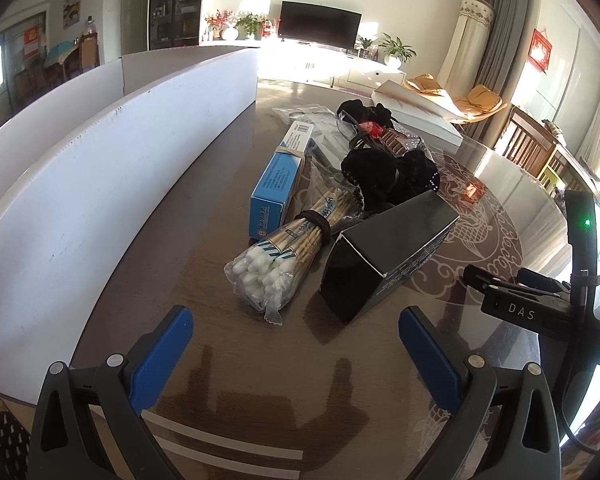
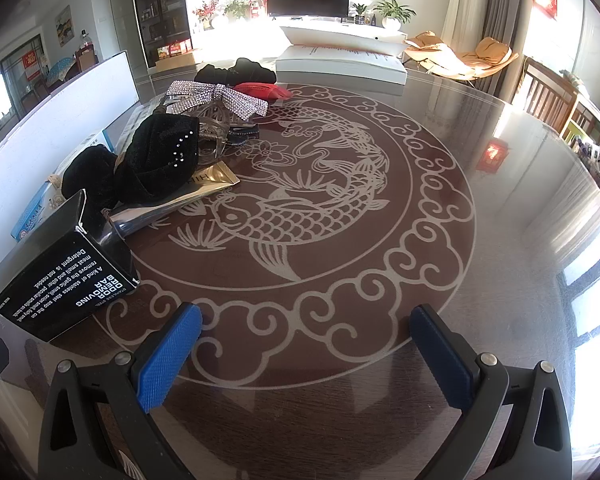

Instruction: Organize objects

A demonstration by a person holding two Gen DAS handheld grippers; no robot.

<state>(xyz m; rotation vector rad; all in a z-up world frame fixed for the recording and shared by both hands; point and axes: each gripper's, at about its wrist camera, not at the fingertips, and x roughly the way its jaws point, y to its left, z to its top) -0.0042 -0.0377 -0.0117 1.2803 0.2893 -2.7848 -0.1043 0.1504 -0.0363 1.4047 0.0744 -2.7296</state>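
At the far left of the left wrist view a white board (image 1: 112, 152) stands on edge along the counter (image 1: 204, 264), probably walling off the sorting area. Just right of it, in the middle of the frame, the clutter lies bunched together: a blue box (image 1: 278, 178) lying lengthwise, a bag of cotton swabs (image 1: 278, 258) bound with a band and resting against it, and a black box (image 1: 388, 254) tipped on one edge, leaning toward the swabs. Behind them sit black hair accessories (image 1: 384, 176). The left gripper (image 1: 296, 344) hovers low at the bottom centre, jaws spread wide and empty, aimed at the swabs and the black box, so either looks like the likely first pick.

In the right wrist view the same pile fills the left side: the black box at lower left, a gold tube (image 2: 172, 200) poking out from under the black hair pieces, and a sparkly bow (image 2: 220, 96) toward upper left. The right gripper (image 2: 304, 344) sits at bottom centre over bare patterned counter, jaws spread and holding nothing, well apart from the pile.
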